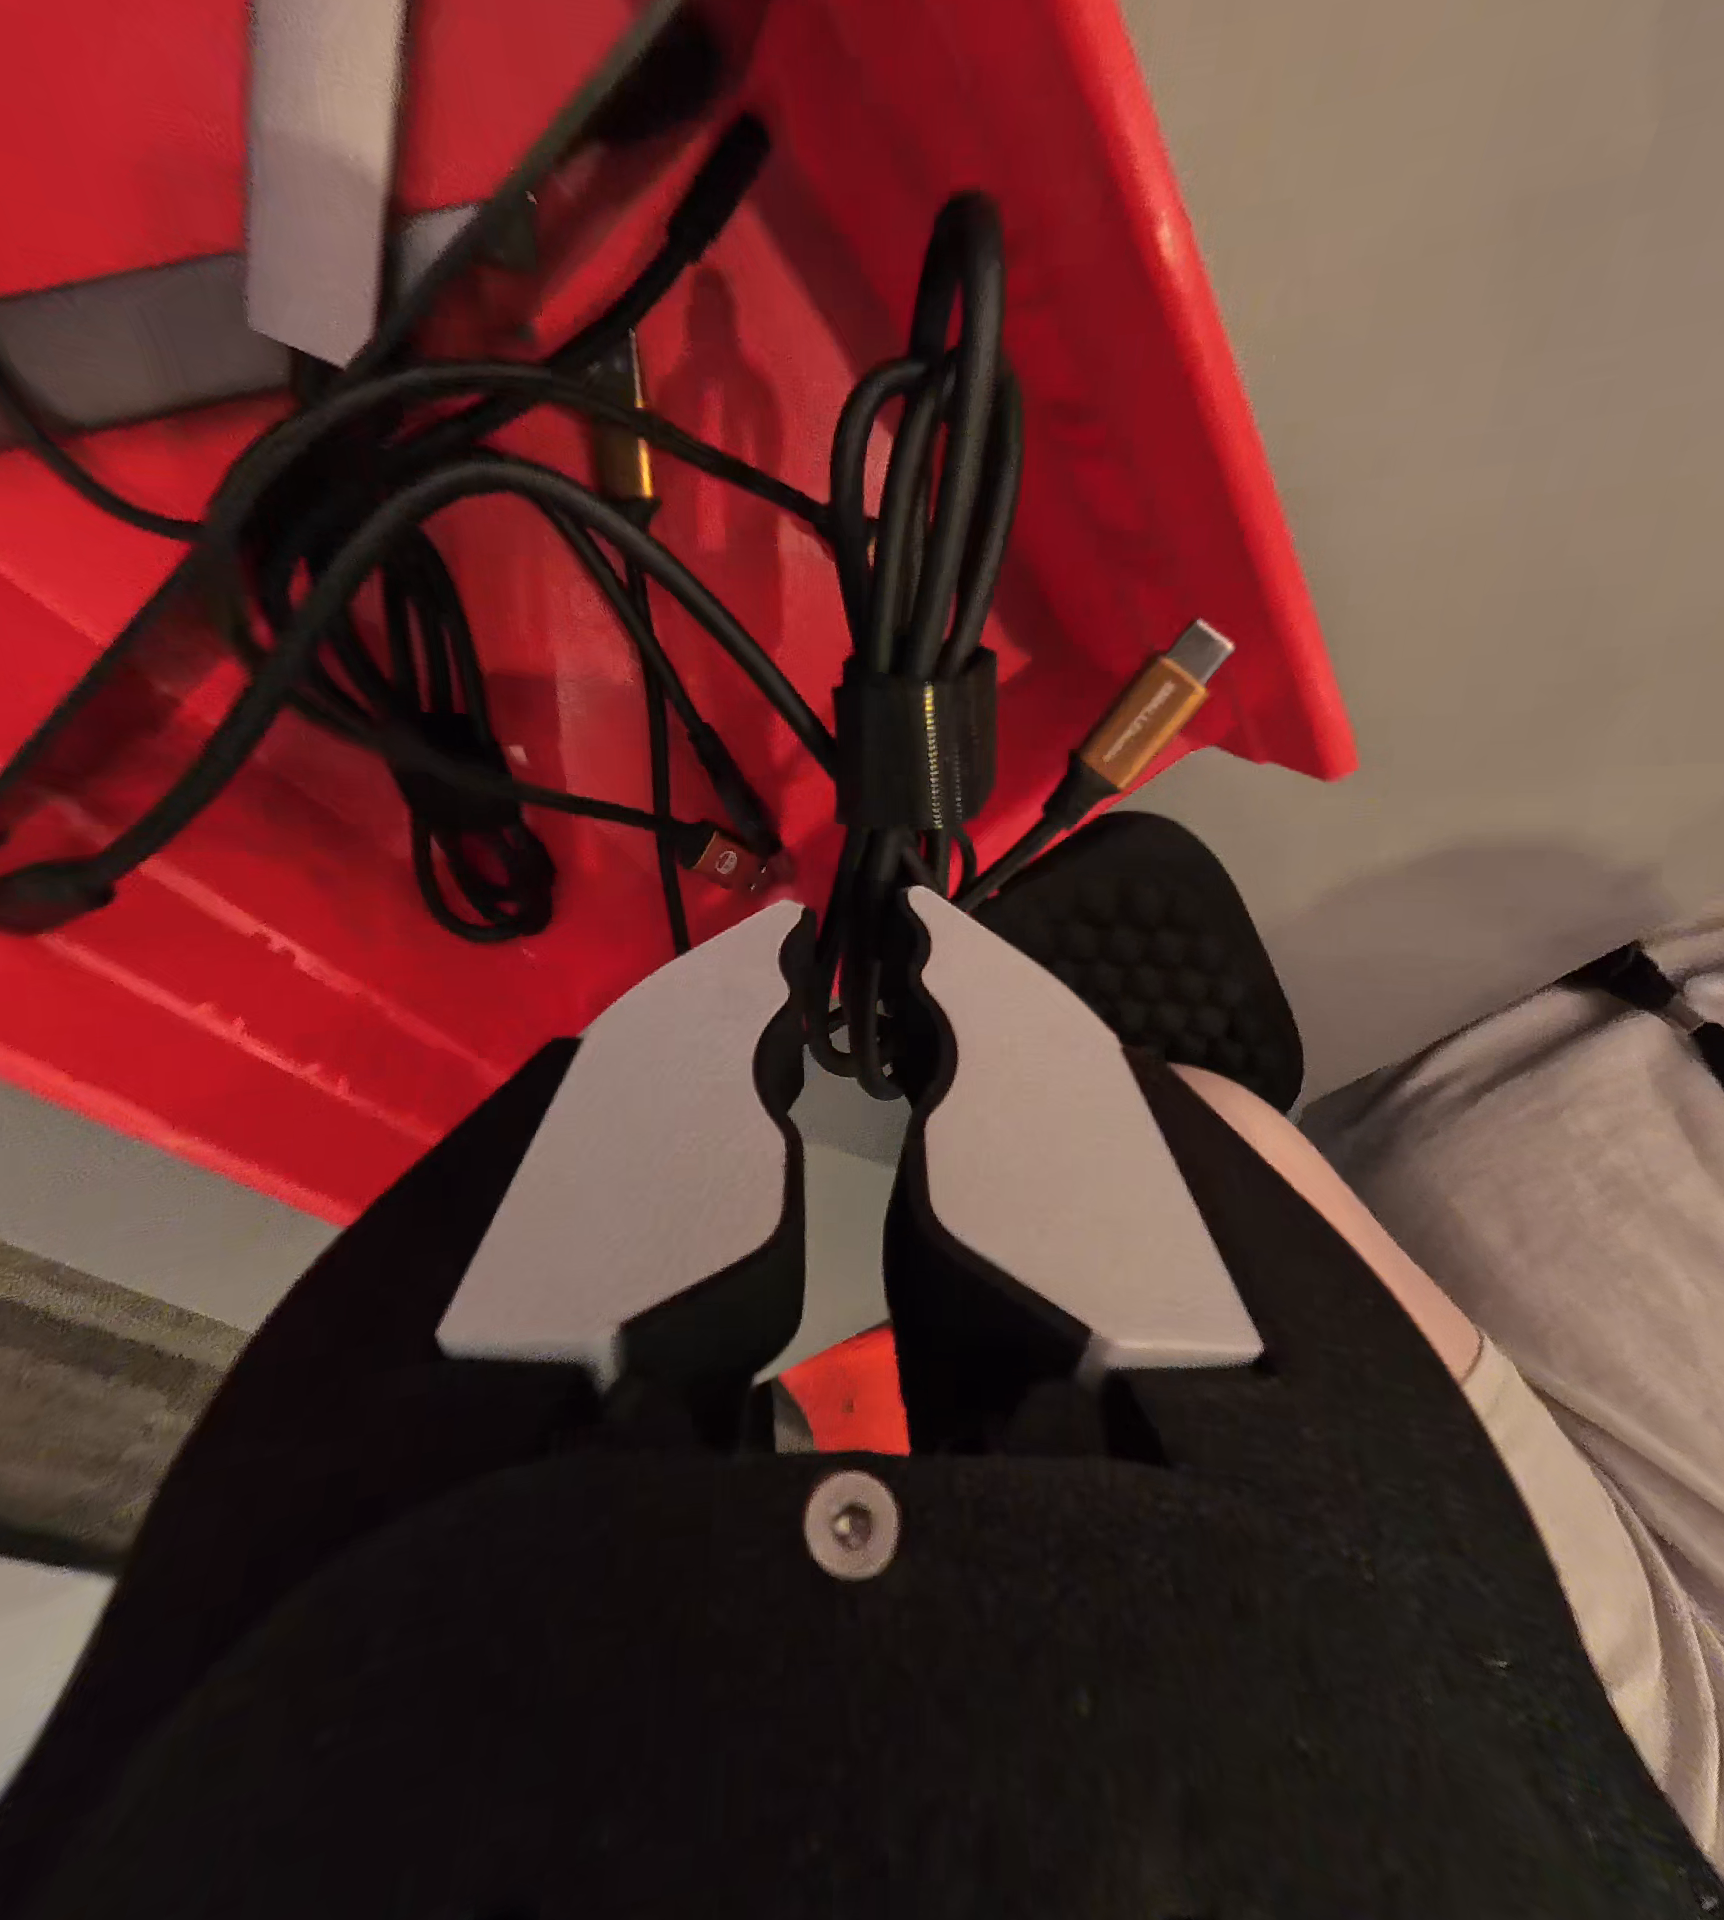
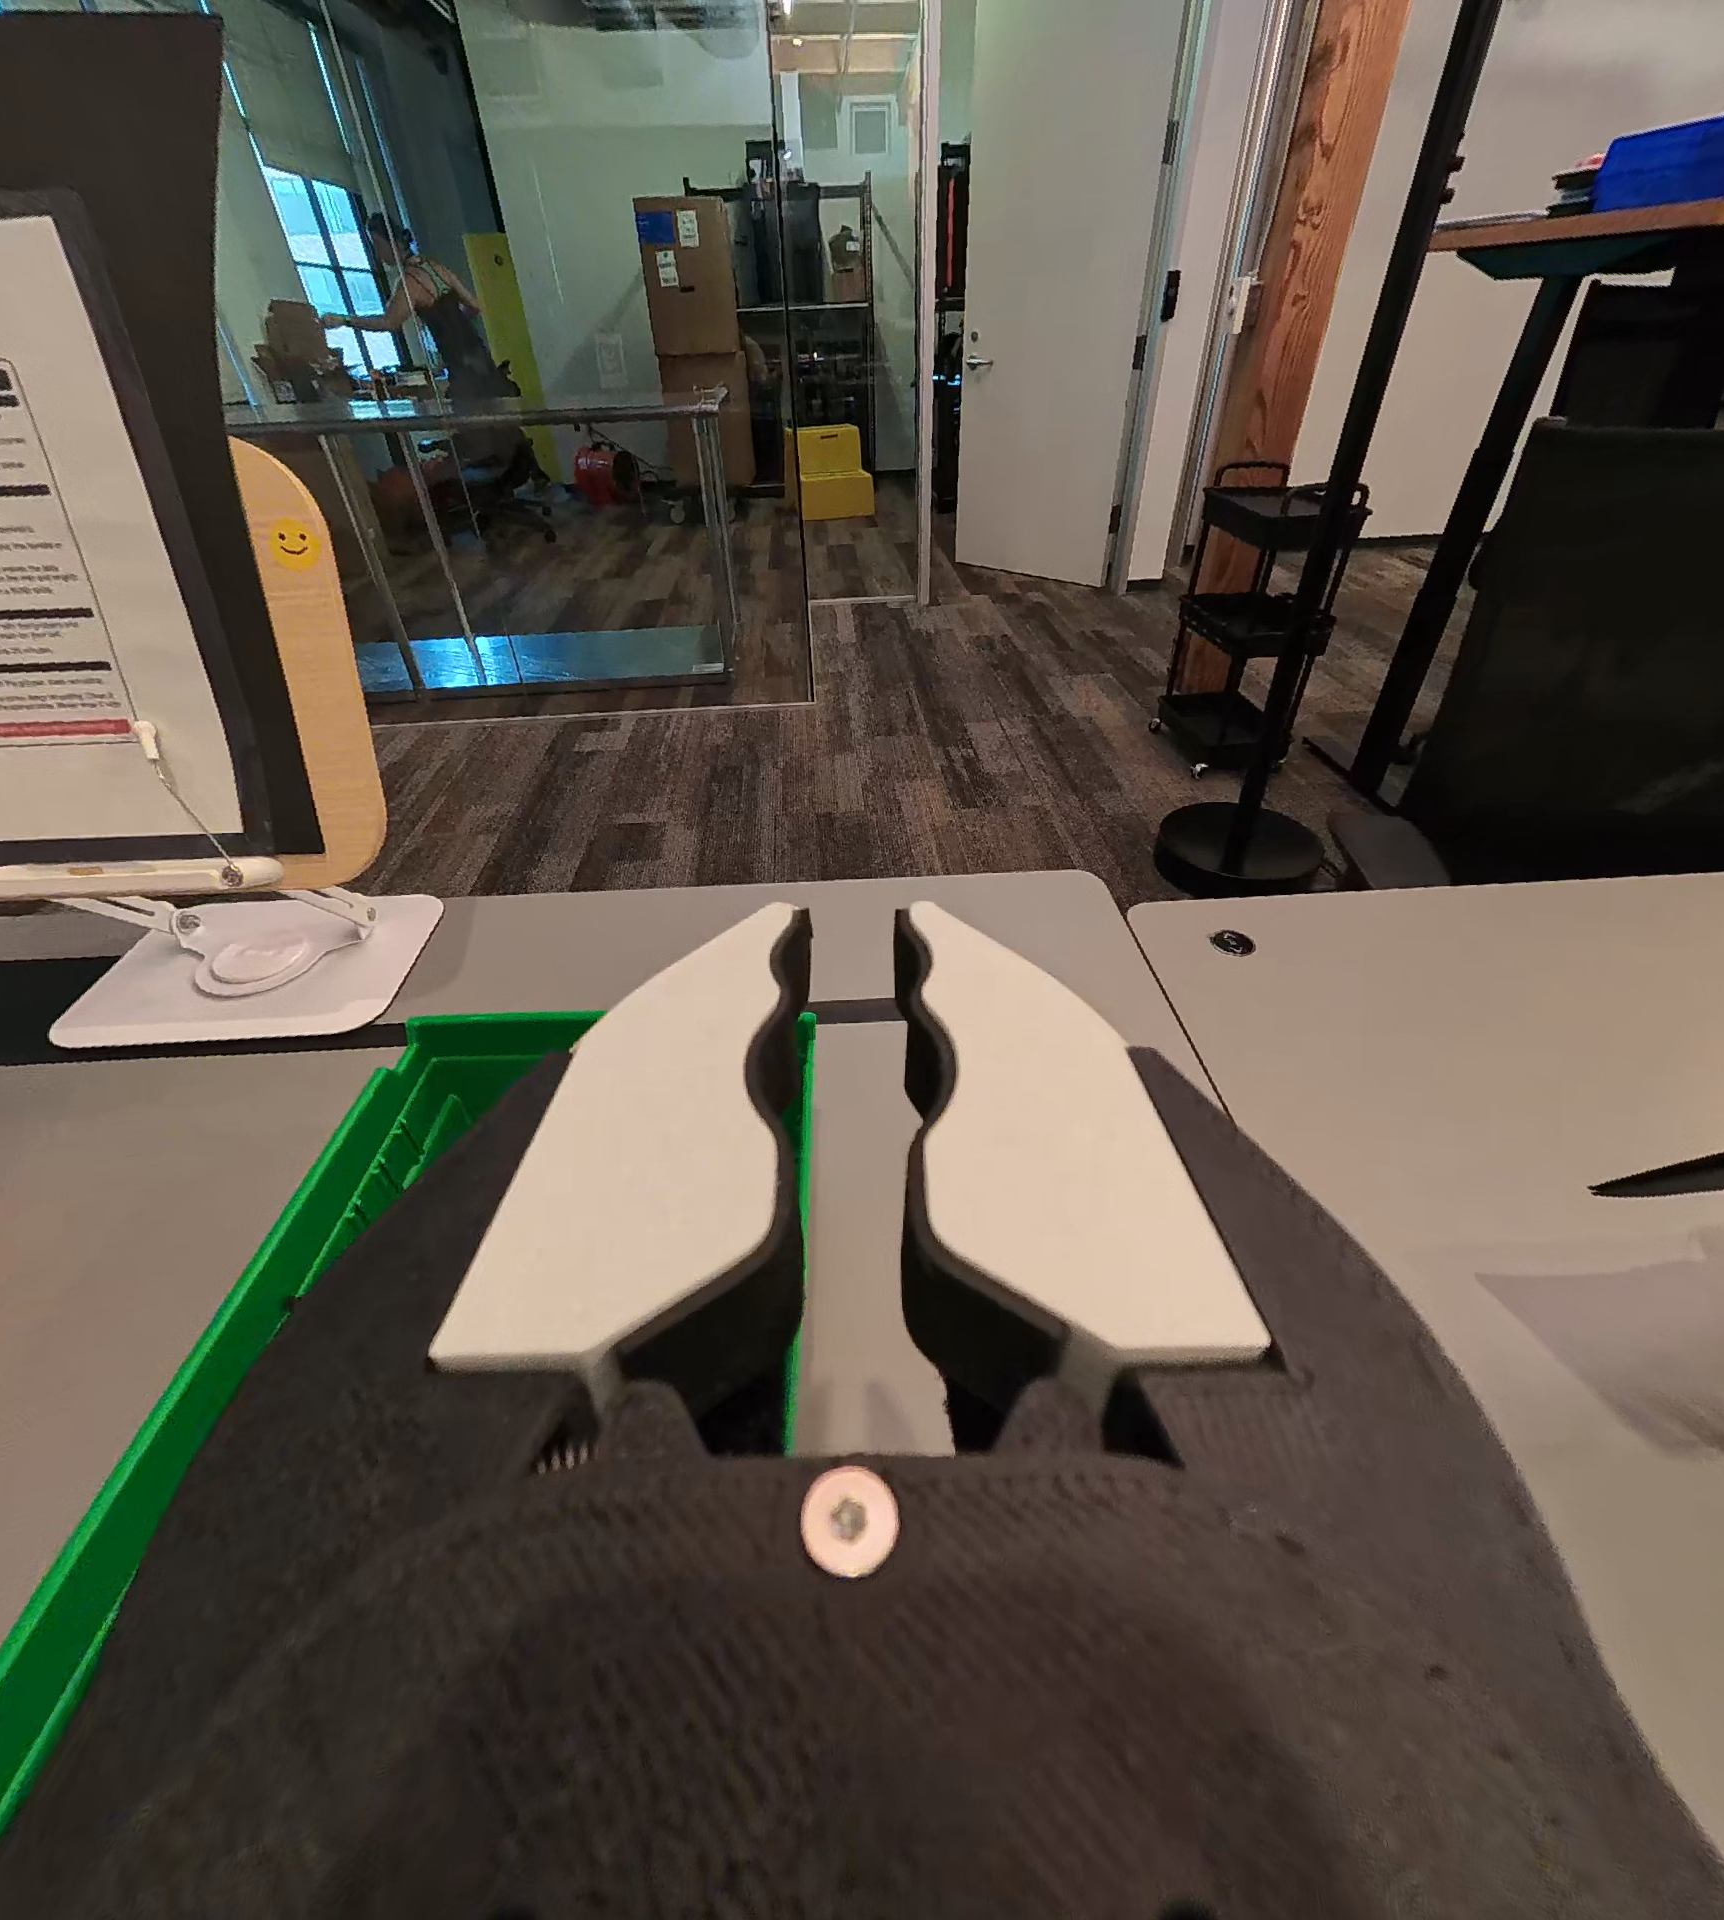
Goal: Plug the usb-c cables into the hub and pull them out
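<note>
Over red bin (image 1: pixel 1128 343), left hand-held gripper (image 1: pixel 856 914) pinches cable bundle (image 1: pixel 925 540).

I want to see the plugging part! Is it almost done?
Not yet. The left gripper is shut on a strapped black cable bundle above the red bin, its gold USB-C plug dangling free. The right gripper is open and holds nothing. No plugged-in cable shows, so plugging and pulling out remain.

A coiled black usb-c cable bundle (image 1: pixel 925 540), bound by a black strap, hung pinched between the left gripper's (image 1: pixel 856 914) grey fingers (image 1: pixel 692 1091) over a red plastic bin's (image 1: pixel 1097 343) edge. Its gold-sleeved metal plug (image 1: pixel 1154 707) stuck out past the bin's rim. More loose black cables (image 1: pixel 442 644) lay tangled inside beside a grey rectangular hub (image 1: pixel 99 353).
</note>
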